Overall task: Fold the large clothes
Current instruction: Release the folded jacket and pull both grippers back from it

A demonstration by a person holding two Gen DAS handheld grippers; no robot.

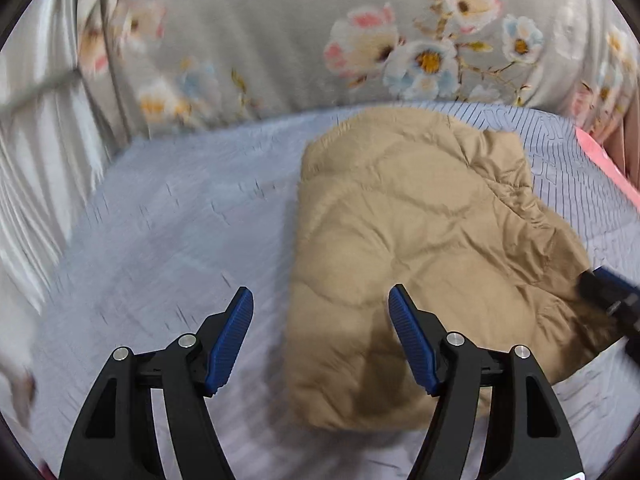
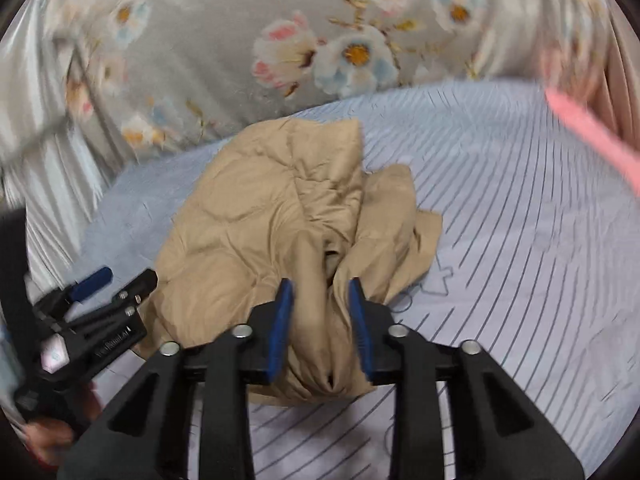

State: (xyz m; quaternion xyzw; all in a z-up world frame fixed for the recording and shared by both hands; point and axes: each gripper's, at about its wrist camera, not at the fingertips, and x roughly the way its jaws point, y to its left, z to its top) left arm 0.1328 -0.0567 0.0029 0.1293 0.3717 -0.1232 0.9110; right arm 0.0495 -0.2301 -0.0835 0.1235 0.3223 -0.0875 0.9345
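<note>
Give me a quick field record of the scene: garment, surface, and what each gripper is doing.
garment: tan quilted jacket, partly folded, near-right part bunched
surface: pale striped bed sheet
backdrop: grey floral bedding behind the jacket
left gripper: open, nothing between the pads, over the jacket's left edge
right gripper: shut on a bunched fold of the jacket
other: pink item at the far right, blurred, cannot tell what it is
</note>
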